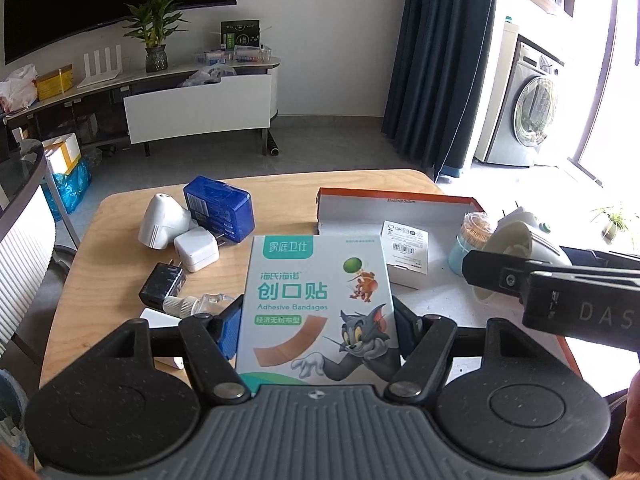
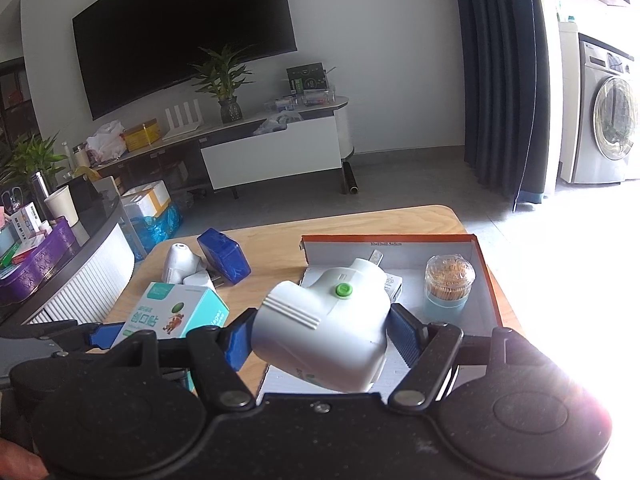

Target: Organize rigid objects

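Right gripper (image 2: 320, 338): pads clamped on white plug-in device (image 2: 324, 320), held over orange-rimmed box (image 2: 486, 276).
Left gripper (image 1: 316, 326): gripping bandage box (image 1: 318, 304) above table (image 1: 100, 280).
Risk: rounded shell may twist loose; careless drop could topple toothpick jar (image 2: 450, 284).

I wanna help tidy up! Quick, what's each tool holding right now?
Left tool: closed on the adhesive bandages box.
Right tool: closed on the white plug-in device with a green button, over the orange-edged box.

Two close wrist views, angled down, sharing the table (image 1: 120, 216).
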